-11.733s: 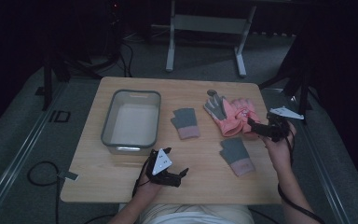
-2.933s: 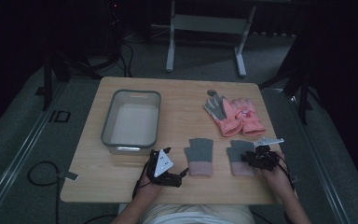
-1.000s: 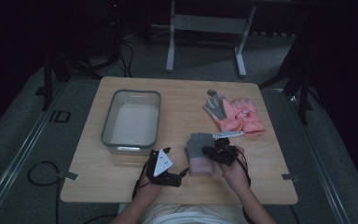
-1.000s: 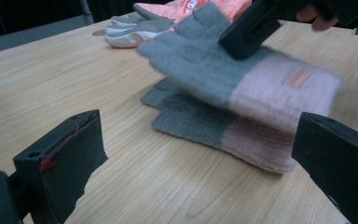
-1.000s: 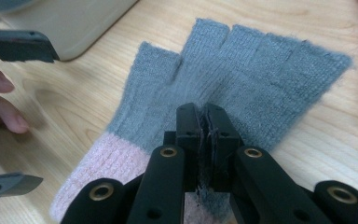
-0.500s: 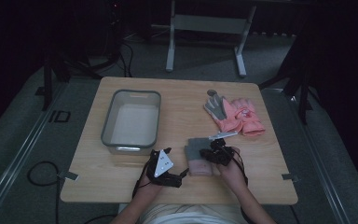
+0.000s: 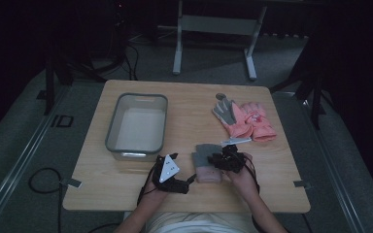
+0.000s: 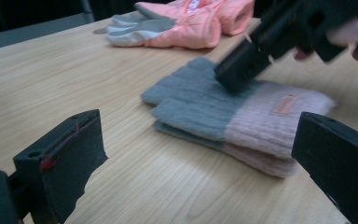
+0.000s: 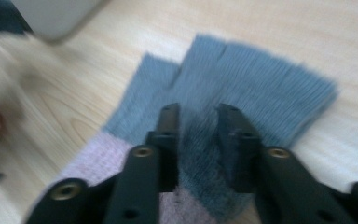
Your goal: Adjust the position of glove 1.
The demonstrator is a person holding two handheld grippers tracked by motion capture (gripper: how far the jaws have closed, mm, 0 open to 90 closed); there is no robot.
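The grey-and-pink knit gloves (image 8: 235,116) lie stacked one on the other, flat on the wooden table (image 7: 189,111), directly under the tip of the right gripper (image 9: 198,114); in the right gripper view the grey finger ends fan away ahead of the jaws and the pink cuffs run back beneath them; the jaws have just been opening, and they now stand a little apart over the grey knit, with a strip of the wool showing in the gap and neither pad pressing it; from the left gripper view the right gripper (image 8: 242,70) comes down slantwise onto the seam between grey and pink, its tip on or just above the top glove, which of the two I cannot tell. The left gripper (image 8: 200,154) rests near the table's near edge, just to the left of the stack; its jaws stand wide apart with nothing between them but bare wood, and the pink cuffs lie ahead of its right-hand jaw; in the high view the left gripper (image 7: 171,171) carries its grey three-cornered plate on top, and the stack (image 7: 207,162) sits between the two grippers, with the right gripper (image 7: 226,159) over its right side. Beyond the right gripper, toward the far side of the table, lies a pair of pink gloves with grey palms (image 7: 245,119), well apart from the stack; beyond the left gripper stands a grey-rimmed clear bin (image 7: 137,124).
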